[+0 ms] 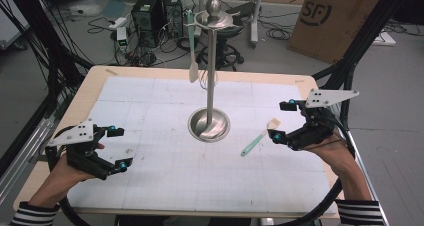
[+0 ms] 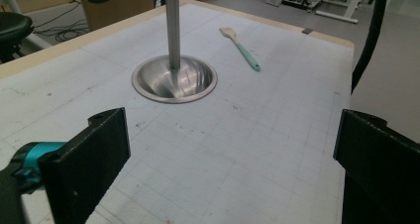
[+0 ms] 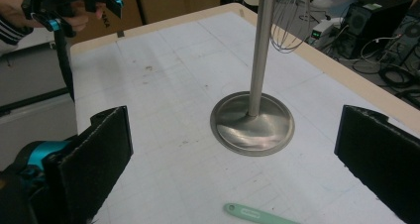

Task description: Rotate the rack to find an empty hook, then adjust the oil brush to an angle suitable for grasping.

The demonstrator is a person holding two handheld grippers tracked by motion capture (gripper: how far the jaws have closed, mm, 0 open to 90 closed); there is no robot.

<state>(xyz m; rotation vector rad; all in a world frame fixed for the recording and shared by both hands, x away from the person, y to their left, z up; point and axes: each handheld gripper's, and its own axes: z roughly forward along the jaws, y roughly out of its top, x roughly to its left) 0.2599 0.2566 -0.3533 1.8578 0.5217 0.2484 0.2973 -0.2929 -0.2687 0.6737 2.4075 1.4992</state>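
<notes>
In the high view, the metal stand stood at the middle of the white mat, its pole rising to a top ring from which a pale spatula and a wire whisk hung at about 12 o'clock. The green-handled brush lay flat on the mat at roughly 3 o'clock from the stand's base, its bristle end pointing toward 1 o'clock. The right gripper hovered just beside the brush's head, its jaws spread wide and holding nothing; the nearer jaw tip sat close to the bristles, though touching could not be told. The left gripper hung at about 8 o'clock from the stand, well apart from it, jaws likewise wide apart and empty. In the left gripper view, the two black jaws stood far apart over bare mat, with the stand's round base at 12 o'clock ahead and the brush beyond it toward 1 o'clock. In the right gripper view, the jaws gaped open with nothing between them; the brush's green handle lay at 6 o'clock, the base ahead, and the left gripper far off at 10 o'clock.
</notes>
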